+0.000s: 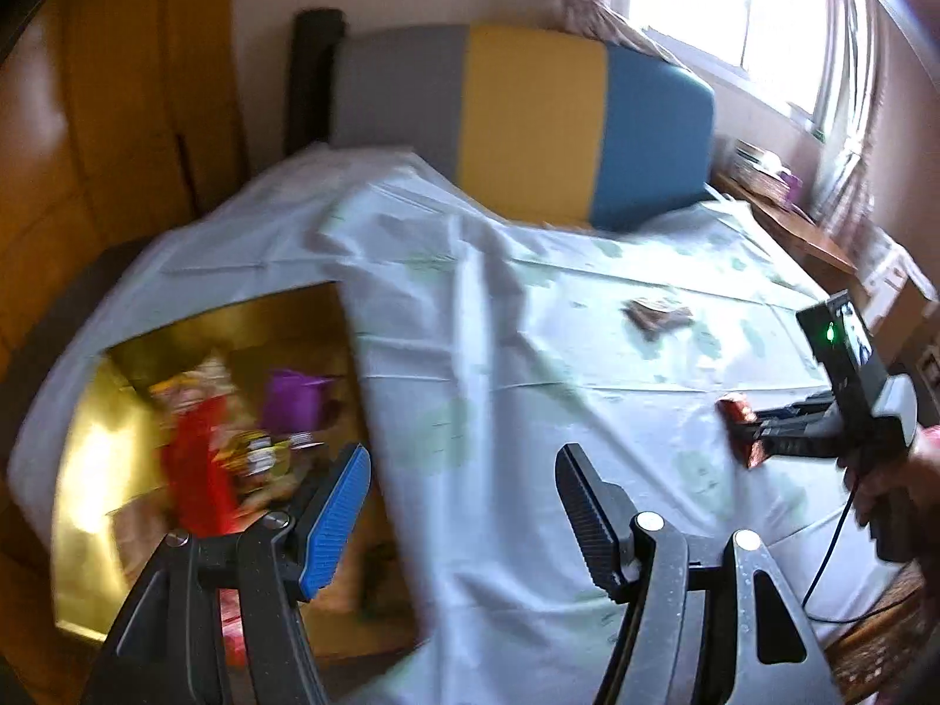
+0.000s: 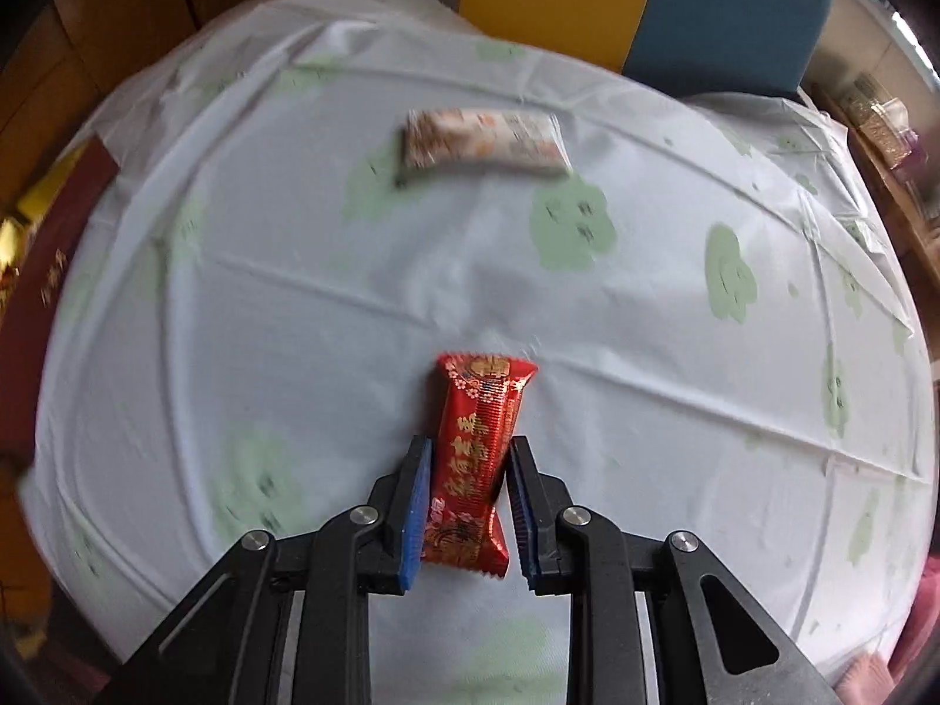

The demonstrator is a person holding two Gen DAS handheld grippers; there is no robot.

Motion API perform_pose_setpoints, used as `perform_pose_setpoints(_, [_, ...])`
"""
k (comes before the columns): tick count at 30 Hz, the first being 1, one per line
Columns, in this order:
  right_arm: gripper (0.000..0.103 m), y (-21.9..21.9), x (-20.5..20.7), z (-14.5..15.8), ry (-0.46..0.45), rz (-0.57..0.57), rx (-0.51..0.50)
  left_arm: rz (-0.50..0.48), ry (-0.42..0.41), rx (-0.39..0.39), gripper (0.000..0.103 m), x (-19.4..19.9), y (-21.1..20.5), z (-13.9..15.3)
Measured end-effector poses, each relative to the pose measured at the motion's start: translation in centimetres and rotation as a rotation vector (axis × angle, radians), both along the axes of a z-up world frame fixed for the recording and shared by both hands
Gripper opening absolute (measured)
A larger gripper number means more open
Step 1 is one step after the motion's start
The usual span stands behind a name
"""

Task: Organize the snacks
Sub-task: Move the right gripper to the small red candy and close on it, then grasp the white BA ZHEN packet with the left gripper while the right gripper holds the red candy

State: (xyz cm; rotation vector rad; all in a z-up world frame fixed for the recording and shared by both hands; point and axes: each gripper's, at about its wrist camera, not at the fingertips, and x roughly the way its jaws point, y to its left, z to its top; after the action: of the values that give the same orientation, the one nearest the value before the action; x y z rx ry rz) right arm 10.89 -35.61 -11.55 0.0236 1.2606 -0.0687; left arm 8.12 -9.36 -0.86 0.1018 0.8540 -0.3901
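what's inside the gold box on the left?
The gold box holds a loose pile of snack packs: a red packet, a purple packet and yellow wrappers. Blur hides labels; the left gripper, open, covers the near corner, and lower layers are buried.

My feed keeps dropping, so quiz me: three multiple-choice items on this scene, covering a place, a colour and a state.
1. Where is the pale snack?
A. in the box
B. on the cloth
C. in the left gripper

2. What colour is the held snack?
A. red
B. green
C. purple

3. How is the left gripper?
A. shut on a packet
B. open, holding nothing
C. out of view

Key: B, the pale snack lies on the cloth; A, the right gripper clamps a red snack; B, the left gripper gapes.
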Motion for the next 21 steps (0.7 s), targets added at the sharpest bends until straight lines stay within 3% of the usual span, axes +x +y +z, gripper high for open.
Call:
perform_pose_setpoints(13, [0.024, -2.0, -0.8, -0.3, -0.006, -0.027, 0.056, -0.311, 0.063, 0.089, 0.067, 7.8, -14.7, -3.4])
perform_pose_setpoints(21, [0.024, -2.1, -0.2, -0.2, 0.013, -0.024, 0.061, -0.519, 0.025, 0.183, 0.067, 11.8, -23.1, -5.9])
